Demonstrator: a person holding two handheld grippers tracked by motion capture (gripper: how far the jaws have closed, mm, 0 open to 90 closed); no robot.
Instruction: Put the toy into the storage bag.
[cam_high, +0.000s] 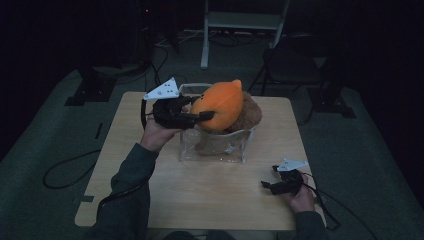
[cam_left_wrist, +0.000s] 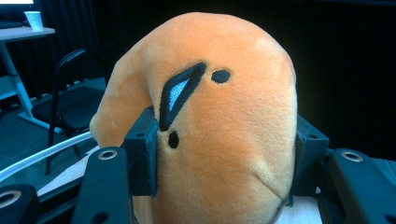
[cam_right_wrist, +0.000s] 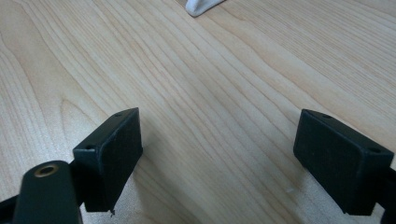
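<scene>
My left gripper (cam_high: 202, 116) is shut on an orange plush toy (cam_high: 220, 104) and holds it above a clear plastic bag (cam_high: 215, 145) in the middle of the wooden table (cam_high: 150, 190). In the left gripper view the orange plush toy (cam_left_wrist: 219, 130) bulges between the two black jaws, which press into its sides. A brown plush toy (cam_high: 247, 116) sits in the bag behind the orange one. My right gripper (cam_high: 266, 185) rests low at the table's front right, open, with bare wood between its pads (cam_right_wrist: 112, 154).
A dark folding chair (cam_high: 287, 62) and a white frame (cam_high: 240, 22) stand behind the table. Cables trail on the floor at the left (cam_high: 65, 172) and right. A white corner of the bag (cam_right_wrist: 201, 6) lies ahead of the right gripper.
</scene>
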